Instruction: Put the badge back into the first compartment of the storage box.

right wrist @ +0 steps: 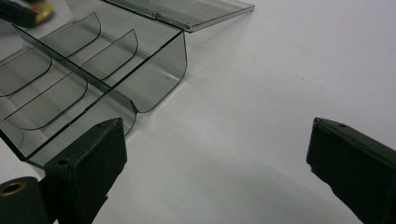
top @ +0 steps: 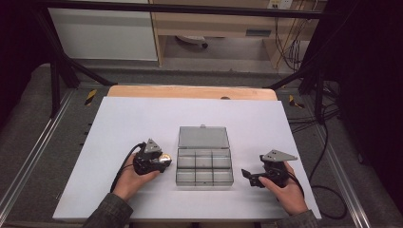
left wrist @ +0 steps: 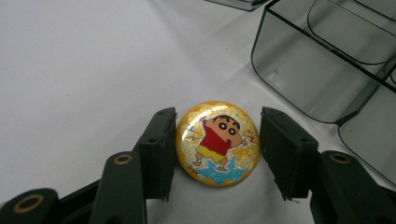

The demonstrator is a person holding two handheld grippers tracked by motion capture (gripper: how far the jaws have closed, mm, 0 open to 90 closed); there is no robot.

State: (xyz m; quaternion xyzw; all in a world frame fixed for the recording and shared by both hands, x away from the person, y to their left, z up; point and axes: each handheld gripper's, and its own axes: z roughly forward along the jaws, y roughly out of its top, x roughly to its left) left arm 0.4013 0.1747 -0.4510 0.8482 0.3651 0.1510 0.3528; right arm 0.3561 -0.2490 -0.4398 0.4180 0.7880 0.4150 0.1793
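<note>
A round yellow badge [left wrist: 217,143] with a cartoon boy in a red shirt lies between the jaws of my left gripper [left wrist: 218,140], and both pads touch its rim. In the high view the left gripper [top: 164,162] and the badge [top: 165,158] sit just left of a clear grey compartment box [top: 204,176], whose lid [top: 203,137] lies open and flat behind it. My right gripper [top: 247,175] rests on the table to the right of the box. Its jaws stand wide apart [right wrist: 217,154] with only bare table between them. The box compartments [right wrist: 154,79] look empty.
A white sheet [top: 142,118] covers the table, with a wooden edge [top: 190,91] at the far side. Black frame bars and cables stand beyond the table to the left and right. The near wall of the box [left wrist: 303,79] stands close to the left gripper's right jaw.
</note>
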